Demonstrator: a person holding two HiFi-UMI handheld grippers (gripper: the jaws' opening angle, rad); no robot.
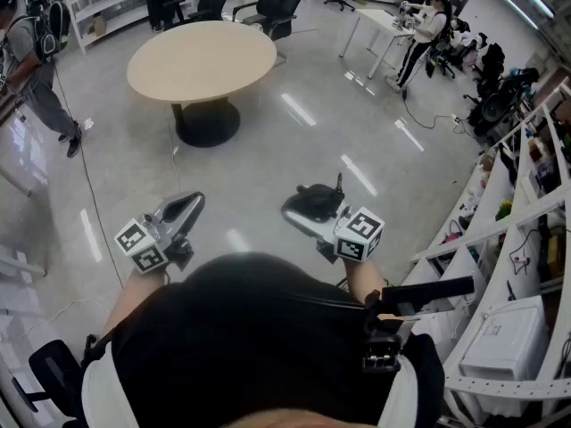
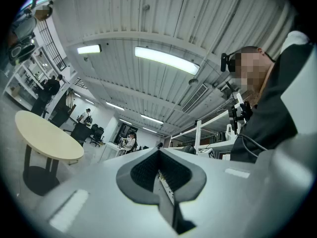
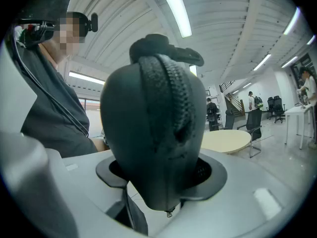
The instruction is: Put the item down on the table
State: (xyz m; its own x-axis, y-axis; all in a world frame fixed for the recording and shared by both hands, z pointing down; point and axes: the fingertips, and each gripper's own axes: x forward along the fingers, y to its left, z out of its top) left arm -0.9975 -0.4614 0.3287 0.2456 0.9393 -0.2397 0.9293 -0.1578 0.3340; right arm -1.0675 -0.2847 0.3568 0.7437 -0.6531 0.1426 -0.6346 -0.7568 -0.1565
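Note:
My right gripper is shut on a black zippered pouch, held in front of the person's body above the grey floor. In the right gripper view the pouch stands upright between the jaws, its zipper facing the camera and filling most of the picture. My left gripper is alongside at the left; its jaws are shut with nothing between them. The round beige table stands some way ahead on a black pedestal. It appears in the left gripper view as the table and in the right gripper view as the table.
Black office chairs stand behind the table. A metal shelf unit with boxes and cables runs along the right. A person walks at the far left, and another stands by a white desk. A cable trails on the floor.

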